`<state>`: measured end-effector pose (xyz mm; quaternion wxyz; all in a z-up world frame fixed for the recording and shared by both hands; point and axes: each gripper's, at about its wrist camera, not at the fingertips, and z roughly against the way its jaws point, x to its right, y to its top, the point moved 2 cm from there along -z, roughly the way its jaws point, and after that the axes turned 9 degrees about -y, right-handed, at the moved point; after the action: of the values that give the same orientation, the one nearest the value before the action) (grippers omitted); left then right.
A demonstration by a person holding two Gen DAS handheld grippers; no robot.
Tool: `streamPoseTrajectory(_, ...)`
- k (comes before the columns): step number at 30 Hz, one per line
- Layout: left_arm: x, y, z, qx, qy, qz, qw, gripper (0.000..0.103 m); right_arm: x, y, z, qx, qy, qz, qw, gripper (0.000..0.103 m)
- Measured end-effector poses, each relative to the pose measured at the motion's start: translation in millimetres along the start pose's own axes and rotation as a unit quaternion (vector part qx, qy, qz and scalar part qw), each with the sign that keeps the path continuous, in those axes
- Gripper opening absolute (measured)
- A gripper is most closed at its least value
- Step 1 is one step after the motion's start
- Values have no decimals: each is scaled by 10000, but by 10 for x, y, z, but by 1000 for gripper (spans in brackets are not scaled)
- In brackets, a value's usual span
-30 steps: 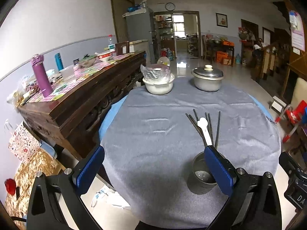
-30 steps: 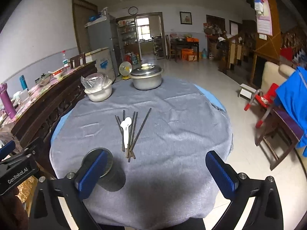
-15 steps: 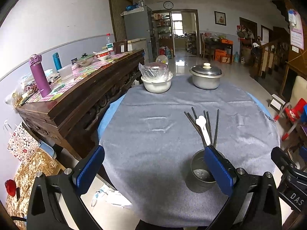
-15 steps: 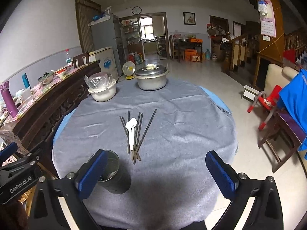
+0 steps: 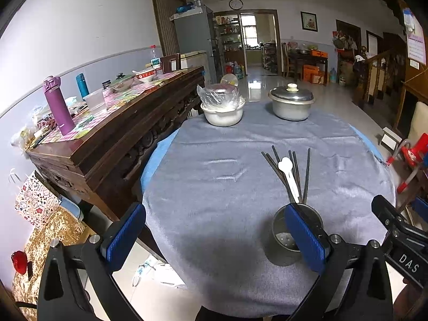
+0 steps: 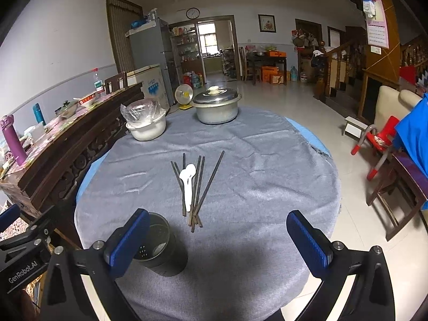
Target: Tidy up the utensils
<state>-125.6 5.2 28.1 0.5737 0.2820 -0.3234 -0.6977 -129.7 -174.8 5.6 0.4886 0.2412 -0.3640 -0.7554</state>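
Chopsticks (image 6: 199, 187) and spoon (image 6: 187, 184) lie at cup's (image 6: 157, 243) 1 o'clock; both claws (image 5: 214, 238) (image 6: 218, 243) wide open, empty, poised for picking.

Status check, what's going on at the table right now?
Left gripper and right gripper open, empty. Chopsticks and spoon loose beside holder. Nothing blocking.

Round table under grey cloth (image 5: 214, 187), blue layer at edge. At far side: lidded steel pot (image 5: 291, 104), white bowl with plastic-wrapped contents (image 5: 222, 108), well apart. Dark carved wooden sideboard (image 5: 115, 144) beside table; purple flask (image 5: 58, 105), teal bottle (image 5: 82, 85) standing on it. Red child's chair (image 6: 377, 144) on floor. Round wall clock (image 6: 193, 13).
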Motion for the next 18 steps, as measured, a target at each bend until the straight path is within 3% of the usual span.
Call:
streamPoseTrajectory(10,20,-186,-171,-371,-26,0,9993,103,17,-263,-163,-203,170,92,9996,103)
streamPoseTrajectory(18,24,-179,-270,-425,-39,-54,9991,103,22,-268,-239,-193,248,-2,9995,103)
